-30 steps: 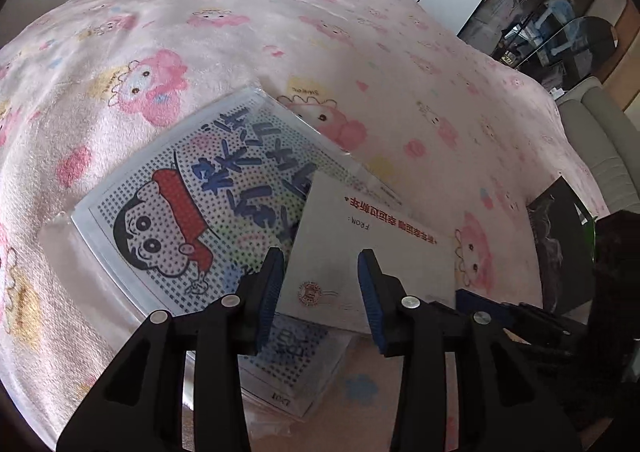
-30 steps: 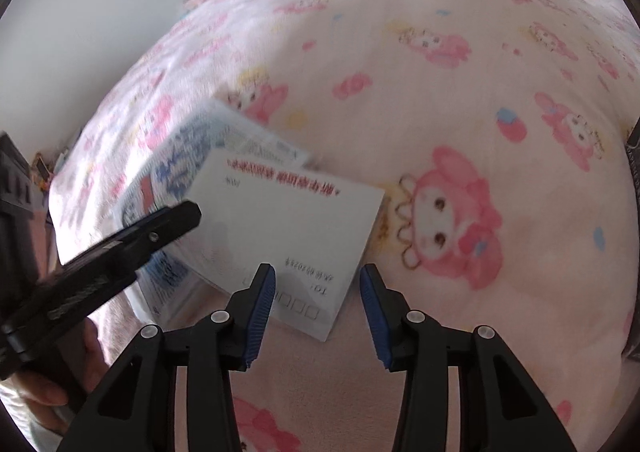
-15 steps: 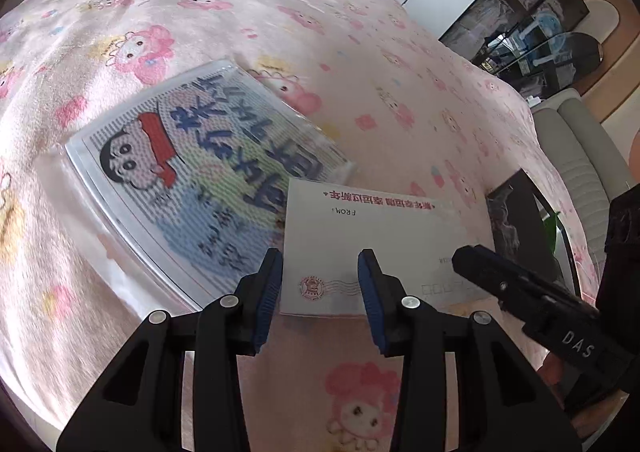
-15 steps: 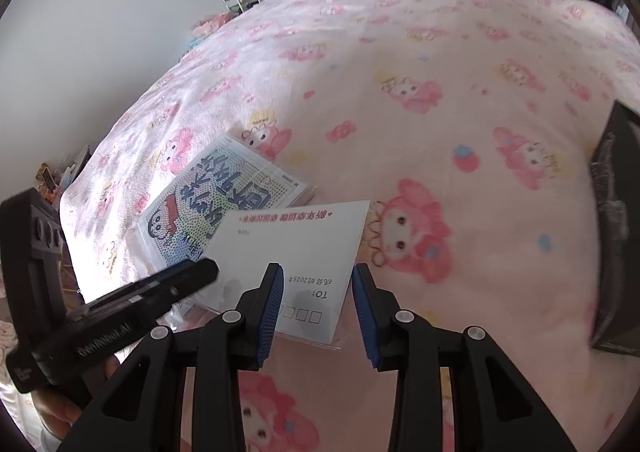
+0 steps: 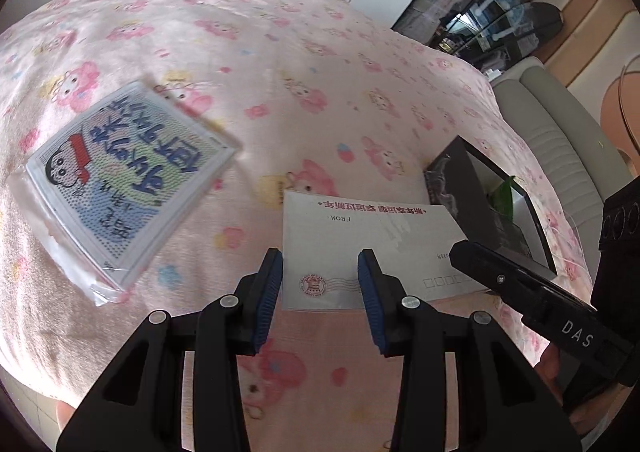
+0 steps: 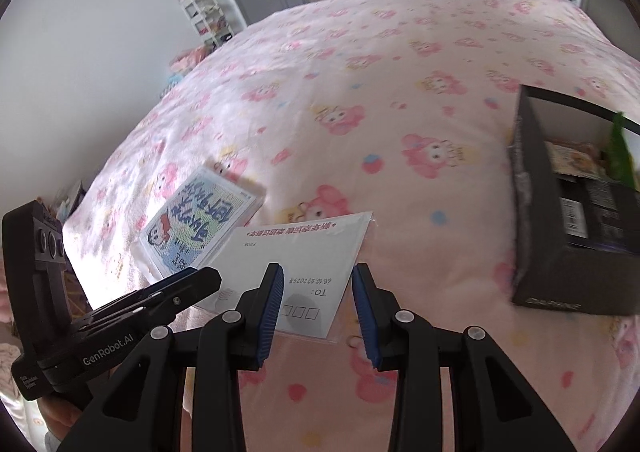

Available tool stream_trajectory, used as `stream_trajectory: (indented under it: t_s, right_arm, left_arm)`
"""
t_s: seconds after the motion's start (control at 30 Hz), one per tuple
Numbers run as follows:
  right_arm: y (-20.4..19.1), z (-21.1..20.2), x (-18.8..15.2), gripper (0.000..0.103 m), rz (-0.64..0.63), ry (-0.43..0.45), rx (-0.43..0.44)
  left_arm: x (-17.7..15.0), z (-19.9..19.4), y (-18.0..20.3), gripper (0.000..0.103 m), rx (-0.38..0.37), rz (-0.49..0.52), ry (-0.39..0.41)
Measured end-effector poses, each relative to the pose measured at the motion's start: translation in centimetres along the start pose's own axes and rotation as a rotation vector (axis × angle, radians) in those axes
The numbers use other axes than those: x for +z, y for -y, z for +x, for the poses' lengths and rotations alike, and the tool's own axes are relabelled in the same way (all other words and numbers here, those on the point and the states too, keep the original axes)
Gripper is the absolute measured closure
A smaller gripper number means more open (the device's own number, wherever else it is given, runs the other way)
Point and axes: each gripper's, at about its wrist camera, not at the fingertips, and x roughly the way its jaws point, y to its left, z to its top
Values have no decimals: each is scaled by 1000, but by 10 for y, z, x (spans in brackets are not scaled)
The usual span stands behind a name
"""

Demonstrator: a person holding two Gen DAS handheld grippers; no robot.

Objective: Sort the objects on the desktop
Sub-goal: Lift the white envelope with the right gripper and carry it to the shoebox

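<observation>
On the left, a cartoon-printed packet (image 5: 128, 180) in a clear sleeve lies flat on the pink blanket (image 5: 280, 52); it is apart from everything else. Just right of it we hold the left gripper (image 5: 320, 284), its blue-padded jaws partway apart. The stamped corner of the white envelope (image 5: 360, 240) sits in that gap. The corner's edge meets the left pad and the sheet runs on past the right pad, but we cannot tell whether the pads press on it. The envelope itself lies between the packet and the box, its printed face up. At its other end we hold the right gripper (image 6: 318, 300), whose jaws have just been closing and now stand partway apart. The corner with the address boxes is between them, and bare blanket shows between that corner and the right pad. Farthest right stands an open black box (image 6: 560, 252) with a few things inside, near the envelope's end.
</observation>
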Motion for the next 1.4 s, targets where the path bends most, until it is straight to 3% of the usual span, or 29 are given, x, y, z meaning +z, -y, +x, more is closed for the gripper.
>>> stream_trajectory:
  t_s: [0.27,0.6,0.9,1.03,1.1,1.17,1.4]
  right_arm:
    - [38,-34,-16,71,48,30,-24]
    - [90,1,-81,71,155,-159,-33]
    - [108,25,-93,71,194,-224,-61]
    - [116,33,-97,71,228,-230,-36]
    - [116,35,-96,71,228,-227,-12]
    - [113,33,-95,71,214,-221,7]
    - [110,6,-82,72,212,-151,42]
  left_arm:
    - [-17,12,48,65,-15,70,-35]
    - [-70,65,49,65,28,79,-213]
    - [-66,85,37,65,42,65,-245]
    - [-66,95,34,65,25,63,-252]
    - [-66,96,36,65,16,65,-255]
    - [-67,94,40,72,18,70,-248]
    - [-61,72,59,72,-11,92,-201]
